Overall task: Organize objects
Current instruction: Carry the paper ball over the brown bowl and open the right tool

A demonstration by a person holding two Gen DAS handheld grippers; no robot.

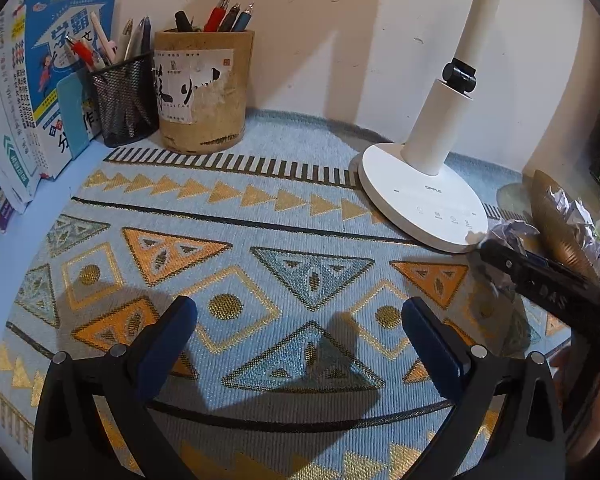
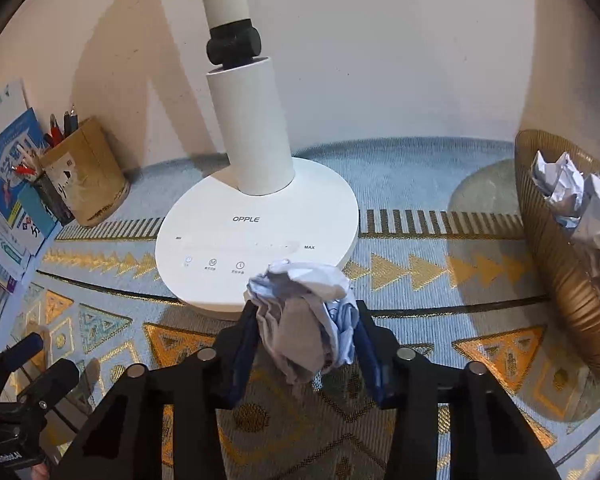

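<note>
The white lamp base (image 2: 256, 236) just ahead of the right tongs (image 2: 306, 354) reads "OPPLE", with "MAX" at the right end of its slider line. Far left of the left tongs (image 1: 300, 344), the blue book cover (image 1: 66, 64) bears large Chinese characters, too distorted to read.

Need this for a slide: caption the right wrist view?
Right gripper grips a crumpled paper ball before the lamp base, basket of paper at right.
</note>
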